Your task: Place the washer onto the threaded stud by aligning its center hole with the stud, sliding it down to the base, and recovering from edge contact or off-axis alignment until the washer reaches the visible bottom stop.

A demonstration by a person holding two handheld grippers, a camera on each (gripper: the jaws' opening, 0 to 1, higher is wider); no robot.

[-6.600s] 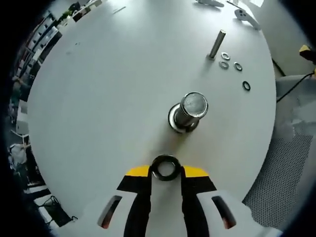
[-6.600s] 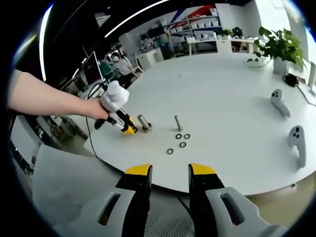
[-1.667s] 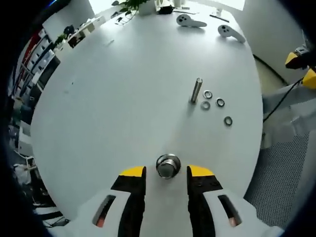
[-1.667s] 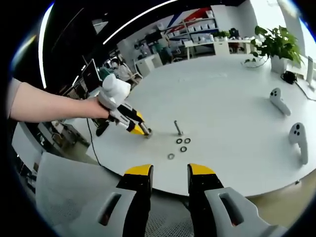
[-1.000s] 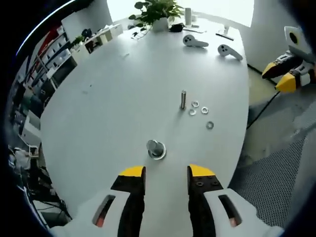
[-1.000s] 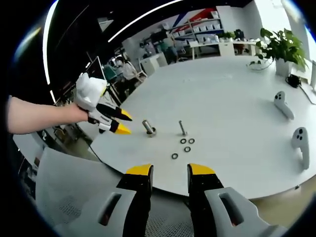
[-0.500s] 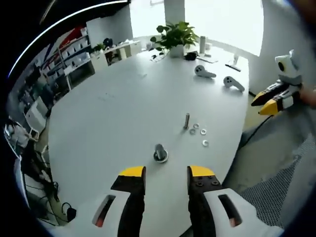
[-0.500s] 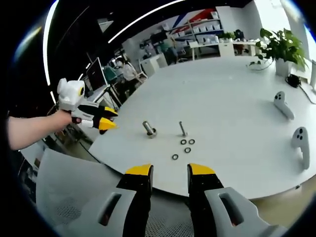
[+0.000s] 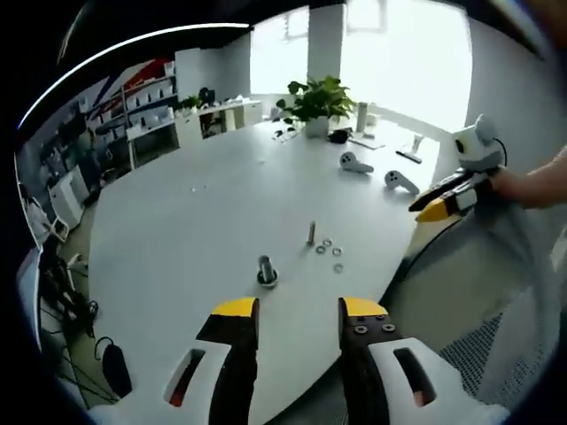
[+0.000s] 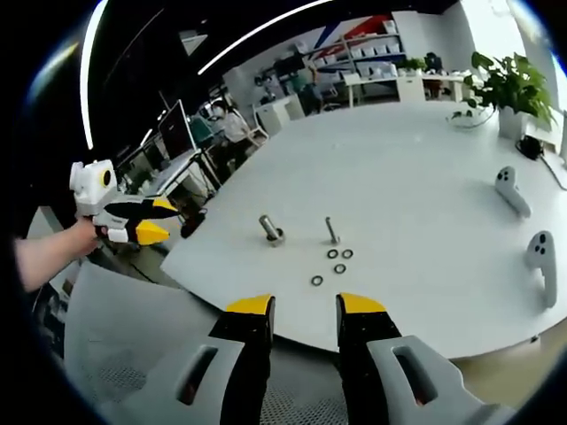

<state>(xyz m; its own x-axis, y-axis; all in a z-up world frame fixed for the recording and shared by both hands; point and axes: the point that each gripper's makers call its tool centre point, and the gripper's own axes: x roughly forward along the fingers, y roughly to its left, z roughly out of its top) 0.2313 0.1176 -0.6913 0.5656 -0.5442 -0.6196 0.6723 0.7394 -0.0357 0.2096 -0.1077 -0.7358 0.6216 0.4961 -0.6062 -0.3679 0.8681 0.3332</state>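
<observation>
The left gripper (image 9: 289, 312) is held with its jaws apart and nothing between them, short of the white table (image 9: 195, 230), and the right gripper (image 10: 304, 310) is likewise held parted and empty off the table's near edge. On the table the threaded stud (image 9: 265, 269) is seen standing upright with the washer (image 9: 267, 282) seated round its base; a thinner bolt (image 9: 311, 234) stands near the stud, and four loose washers (image 9: 330, 251) lie just beyond that bolt. Two white controllers (image 9: 374, 173) and a potted plant (image 9: 316, 104) are seen well beyond the stud, toward the table's far end.
</observation>
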